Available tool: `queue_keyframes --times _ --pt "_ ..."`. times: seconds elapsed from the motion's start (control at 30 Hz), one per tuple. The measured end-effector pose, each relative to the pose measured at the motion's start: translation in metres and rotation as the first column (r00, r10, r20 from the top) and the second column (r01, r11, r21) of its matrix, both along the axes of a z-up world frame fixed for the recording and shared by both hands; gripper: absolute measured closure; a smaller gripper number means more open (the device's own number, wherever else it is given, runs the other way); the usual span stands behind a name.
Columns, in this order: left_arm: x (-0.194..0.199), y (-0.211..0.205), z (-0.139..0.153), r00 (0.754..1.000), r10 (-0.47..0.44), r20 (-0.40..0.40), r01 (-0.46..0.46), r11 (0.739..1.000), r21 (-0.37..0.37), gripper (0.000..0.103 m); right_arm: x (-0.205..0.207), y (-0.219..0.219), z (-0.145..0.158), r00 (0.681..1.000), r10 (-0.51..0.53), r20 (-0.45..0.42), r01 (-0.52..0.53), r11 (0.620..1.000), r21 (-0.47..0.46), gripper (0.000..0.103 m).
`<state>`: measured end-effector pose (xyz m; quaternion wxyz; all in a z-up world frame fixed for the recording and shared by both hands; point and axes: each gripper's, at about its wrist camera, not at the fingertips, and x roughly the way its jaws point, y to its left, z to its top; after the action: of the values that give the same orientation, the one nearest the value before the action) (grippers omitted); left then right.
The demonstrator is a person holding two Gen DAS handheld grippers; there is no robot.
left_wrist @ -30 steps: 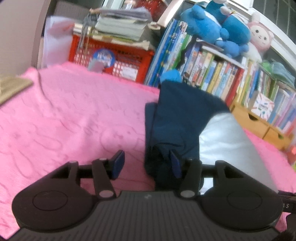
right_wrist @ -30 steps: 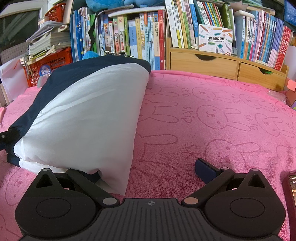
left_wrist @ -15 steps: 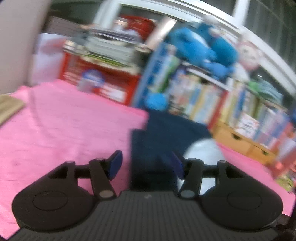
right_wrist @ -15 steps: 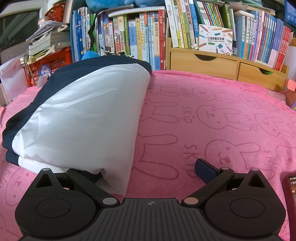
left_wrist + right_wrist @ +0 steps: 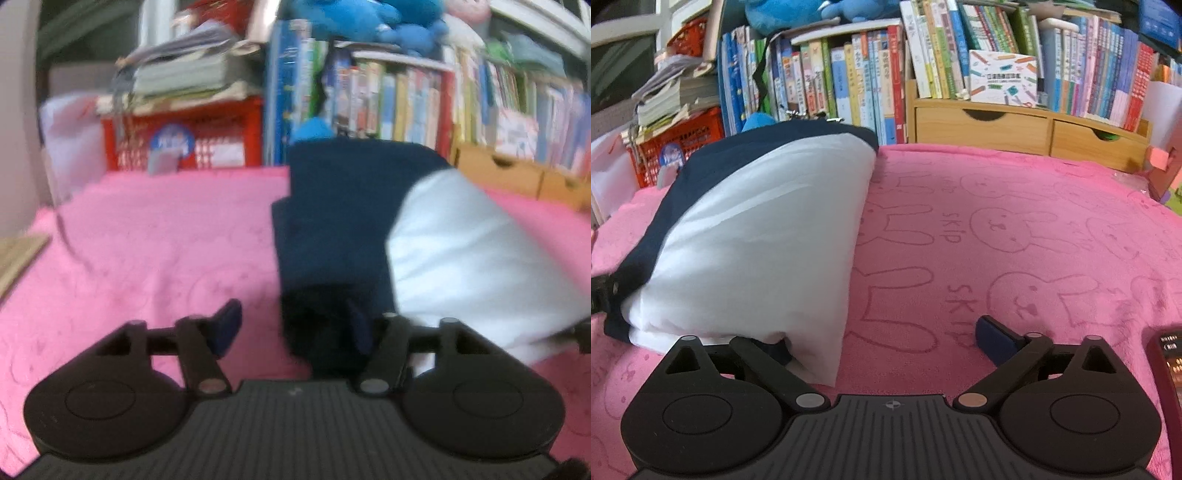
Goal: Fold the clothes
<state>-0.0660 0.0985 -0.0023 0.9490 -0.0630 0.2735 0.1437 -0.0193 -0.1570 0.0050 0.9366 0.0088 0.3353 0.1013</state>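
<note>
Looking around: I see a red crate (image 5: 683,147) far left with papers stacked on it, books (image 5: 849,81) along the back, wooden drawers (image 5: 1027,129) to their right, and a blue plush (image 5: 369,18) on top of the shelf.
In the way: a phone (image 5: 1167,365) lies at the right edge, just beside my right gripper (image 5: 882,339); nothing else sits on the pink.
Garment: the folded garment (image 5: 768,236), white with navy trim, lies on the blanket left of centre in the right view, its near corner over my right gripper's left finger.
Right gripper: I see its jaws spread wide; the right pad (image 5: 990,336) rests on bare blanket, the left pad is hidden under the white corner, and nothing is pinched.
Left gripper: my left gripper (image 5: 295,325) has just been opening; the garment's navy end (image 5: 325,325) sits between the jaws against the right pad, with a gap to the left pad. The view is blurred.
Surface: a pink blanket (image 5: 1015,240) with rabbit outlines and the word SKIP.
Room: cluttered shelves close behind.
</note>
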Motion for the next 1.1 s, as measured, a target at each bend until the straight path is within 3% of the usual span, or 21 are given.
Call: queue_keyframes --times 0.07,0.17,0.27,0.37,0.43,0.53,0.57,0.67,0.8,0.93,1.0,1.03,1.07,1.1 --pt "-0.008 0.01 -0.002 1.0 0.01 0.002 -0.01 0.999 -0.041 0.036 0.0 0.0 0.0 1.0 0.004 -0.001 -0.004 1.0 -0.002 0.004" --pt "-0.02 0.006 0.008 0.999 0.025 0.033 -0.024 1.0 -0.019 0.036 0.0 0.002 0.0 1.0 0.01 -0.005 -0.01 1.0 -0.013 0.002" --pt "-0.029 -0.015 0.027 0.994 -0.004 0.105 -0.008 0.994 0.109 0.039 0.0 0.004 -0.001 1.0 0.013 -0.008 -0.014 1.0 -0.017 0.001" --pt "-0.036 -0.04 0.041 0.974 -0.172 0.15 0.135 0.964 0.227 0.038 -0.001 0.004 -0.001 1.0 0.012 -0.005 -0.013 1.0 -0.016 0.001" --pt "-0.041 -0.059 0.042 0.937 -0.32 0.138 0.267 0.914 0.304 0.038 -0.002 0.004 0.0 1.0 0.012 0.001 -0.012 1.0 -0.015 0.003" --pt "-0.039 -0.095 0.029 0.868 -0.496 0.032 0.429 0.779 0.457 0.035 -0.004 0.005 0.001 0.999 0.032 0.017 -0.032 0.999 -0.011 0.016" --pt "-0.037 -0.107 0.023 0.844 -0.537 -0.005 0.47 0.734 0.491 0.035 -0.005 0.005 0.002 0.999 0.043 0.024 -0.043 0.999 -0.008 0.027" --pt "-0.026 -0.135 0.004 0.781 -0.619 -0.082 0.558 0.633 0.537 0.035 -0.006 0.006 0.003 0.997 0.074 0.034 -0.074 0.997 0.005 0.04" --pt "-0.01 -0.158 -0.012 0.757 -0.64 -0.128 0.578 0.566 0.588 0.036 -0.008 0.006 0.004 0.994 0.101 0.049 -0.102 0.995 0.021 0.052" --pt "0.0 -0.172 -0.025 0.732 -0.65 -0.205 0.588 0.449 0.673 0.037 -0.01 0.003 0.006 0.991 0.115 0.068 -0.119 0.992 0.053 0.058" --pt "0.004 -0.175 -0.029 0.721 -0.647 -0.249 0.593 0.39 0.705 0.048 -0.01 0.001 0.006 0.99 0.124 0.073 -0.129 0.988 0.081 0.063" --pt "0.006 -0.175 -0.031 0.722 -0.638 -0.267 0.593 0.371 0.714 0.066 -0.01 -0.001 0.006 0.989 0.126 0.073 -0.133 0.987 0.095 0.064" --pt "0.007 -0.173 -0.032 0.726 -0.631 -0.276 0.594 0.372 0.713 0.082 -0.01 -0.002 0.006 0.989 0.128 0.074 -0.136 0.985 0.107 0.066" --pt "0.008 -0.17 -0.031 0.73 -0.623 -0.28 0.595 0.379 0.709 0.085 -0.01 -0.003 0.006 0.989 0.127 0.074 -0.135 0.984 0.114 0.066"
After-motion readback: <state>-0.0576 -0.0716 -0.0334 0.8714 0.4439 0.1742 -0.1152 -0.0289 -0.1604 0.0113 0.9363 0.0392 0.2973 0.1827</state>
